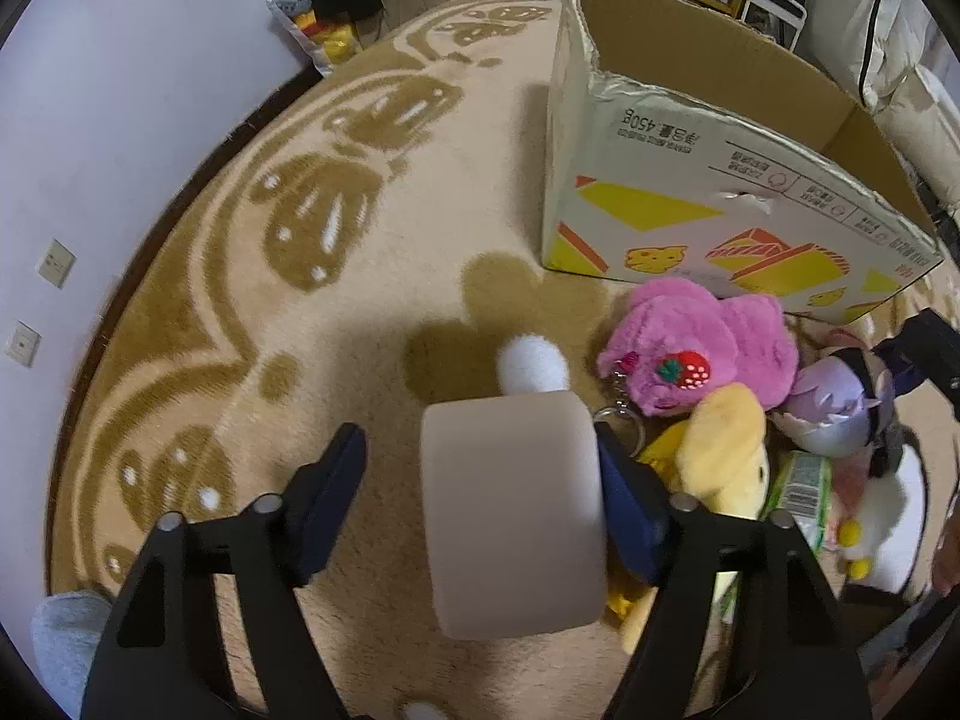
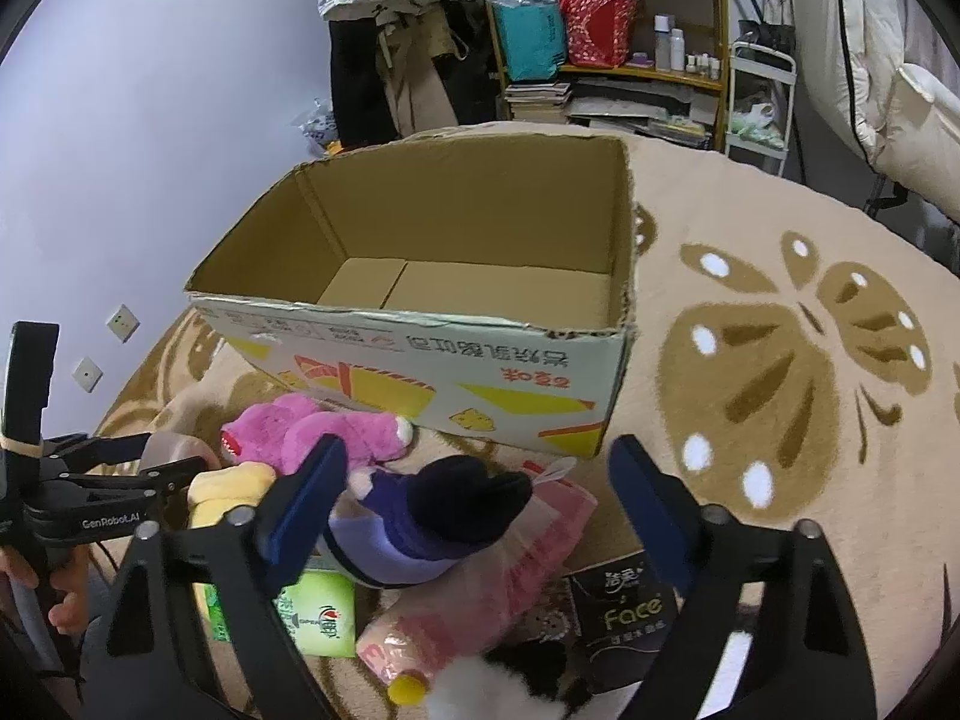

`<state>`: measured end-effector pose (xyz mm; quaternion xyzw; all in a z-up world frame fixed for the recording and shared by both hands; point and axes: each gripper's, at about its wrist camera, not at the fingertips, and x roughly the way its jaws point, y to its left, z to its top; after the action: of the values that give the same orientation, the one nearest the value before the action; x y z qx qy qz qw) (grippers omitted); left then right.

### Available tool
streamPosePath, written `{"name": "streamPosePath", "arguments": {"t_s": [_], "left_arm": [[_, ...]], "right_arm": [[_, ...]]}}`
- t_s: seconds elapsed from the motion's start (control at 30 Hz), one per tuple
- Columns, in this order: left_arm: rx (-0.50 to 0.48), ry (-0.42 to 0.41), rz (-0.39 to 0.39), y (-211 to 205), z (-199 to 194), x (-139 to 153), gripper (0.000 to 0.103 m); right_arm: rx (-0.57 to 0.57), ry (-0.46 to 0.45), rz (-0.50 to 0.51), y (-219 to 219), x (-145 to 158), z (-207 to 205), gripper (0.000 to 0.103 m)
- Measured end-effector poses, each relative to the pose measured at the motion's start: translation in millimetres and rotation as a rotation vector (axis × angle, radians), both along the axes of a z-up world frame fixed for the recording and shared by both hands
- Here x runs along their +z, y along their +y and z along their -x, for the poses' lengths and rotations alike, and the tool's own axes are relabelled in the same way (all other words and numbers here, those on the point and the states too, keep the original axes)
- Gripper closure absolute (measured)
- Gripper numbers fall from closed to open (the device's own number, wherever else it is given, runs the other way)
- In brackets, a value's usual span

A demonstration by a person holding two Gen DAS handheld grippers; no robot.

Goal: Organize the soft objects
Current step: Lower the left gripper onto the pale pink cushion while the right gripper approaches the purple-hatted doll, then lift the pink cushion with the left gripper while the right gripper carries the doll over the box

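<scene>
My left gripper [image 1: 480, 468] is open; a beige roll [image 1: 513, 519] sits between its fingers, against the right finger and apart from the left. To its right lies a pile: a pink plush [image 1: 696, 351], a yellow plush [image 1: 717, 456] and a purple plush [image 1: 831, 405]. An open cardboard box [image 1: 690, 192] stands behind the pile. My right gripper [image 2: 477, 492] is open above the purple plush with a black hat [image 2: 432, 516], which lies on a pink packet [image 2: 480, 594]. The box [image 2: 456, 372] shows nothing inside. The left gripper [image 2: 129, 468] shows at the left.
The round beige rug [image 2: 780, 360] covers the floor. Tissue packs, green [image 2: 321, 618] and black [image 2: 627, 606], lie in the pile. A white plush [image 1: 888, 516] lies at the right. Shelves [image 2: 606, 30], hanging clothes [image 2: 390, 30] and a white cart [image 2: 759, 102] stand behind.
</scene>
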<state>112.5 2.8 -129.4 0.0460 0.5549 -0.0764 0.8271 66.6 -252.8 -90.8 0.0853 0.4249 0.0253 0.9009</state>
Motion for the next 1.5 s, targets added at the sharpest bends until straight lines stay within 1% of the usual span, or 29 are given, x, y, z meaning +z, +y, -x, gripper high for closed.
{"name": "streamPosePath", "arguments": {"t_s": [0.03,0.07,0.1,0.17,0.2,0.23,0.33,0.4,0.5,0.57,0.67,0.7,0.83,0.97,1.03,1.17,1.33,1.5], "left_arm": [[-0.001,0.001,0.005,-0.4,0.2,0.1,0.040],[-0.004,0.003,0.011,-1.0,0.4,0.3,0.044],[-0.009,0.006,0.019,-1.6,0.7,0.3,0.046],[-0.016,0.011,0.024,-2.8,1.7,0.2,0.054],[-0.019,0.012,0.025,-3.3,2.0,0.4,0.055],[-0.020,0.011,0.025,-3.7,2.1,0.7,0.057],[-0.015,0.009,0.041,-1.7,2.3,2.1,0.060],[-0.008,-0.003,0.046,-0.5,2.9,4.4,0.061],[-0.009,-0.041,0.024,-0.6,5.2,9.9,0.061],[-0.012,-0.064,0.012,-0.7,6.0,13.3,0.061],[-0.016,-0.086,0.015,-0.4,7.6,18.0,0.061],[-0.017,-0.097,0.012,-0.7,8.8,20.0,0.061],[-0.027,-0.151,-0.007,-1.4,14.0,28.9,0.061],[-0.027,-0.199,-0.008,-0.2,20.4,39.4,0.061],[-0.017,-0.230,-0.009,1.6,24.4,45.2,0.061],[0.011,-0.349,-0.020,6.6,35.8,69.2,0.062],[0.026,-0.436,0.008,11.1,43.2,94.7,0.062],[0.001,-0.531,-0.015,1.8,51.3,117.0,0.062]], "right_arm": [[0.002,0.000,-0.002,0.6,-0.1,-0.3,0.015],[0.003,0.000,-0.003,0.7,-0.7,0.3,0.019],[0.009,0.001,-0.007,1.3,-0.7,0.0,0.022],[0.022,0.005,-0.024,1.8,-1.0,0.2,0.032],[0.028,0.008,-0.031,2.7,-1.1,0.1,0.034],[0.032,0.008,-0.032,3.5,-1.0,0.4,0.039],[0.043,0.001,-0.022,6.7,0.5,1.1,0.042],[0.044,-0.006,-0.023,6.7,1.5,1.7,0.044],[0.040,-0.014,-0.021,6.5,3.2,2.8,0.046],[0.033,-0.024,-0.006,6.5,5.4,4.6,0.049],[0.016,-0.050,0.020,6.7,11.7,8.0,0.051],[0.013,-0.058,0.027,6.3,13.7,8.7,0.053],[-0.011,-0.090,0.042,1.8,23.0,12.3,0.055],[-0.042,-0.126,0.065,-0.9,33.9,17.1,0.056],[-0.054,-0.146,0.068,-2.5,40.5,20.5,0.057],[-0.064,-0.203,0.052,-4.4,58.0,29.4,0.059],[-0.081,-0.295,0.066,-1.0,83.4,40.4,0.059],[-0.105,-0.377,0.131,7.0,106.9,46.2,0.059]]}}
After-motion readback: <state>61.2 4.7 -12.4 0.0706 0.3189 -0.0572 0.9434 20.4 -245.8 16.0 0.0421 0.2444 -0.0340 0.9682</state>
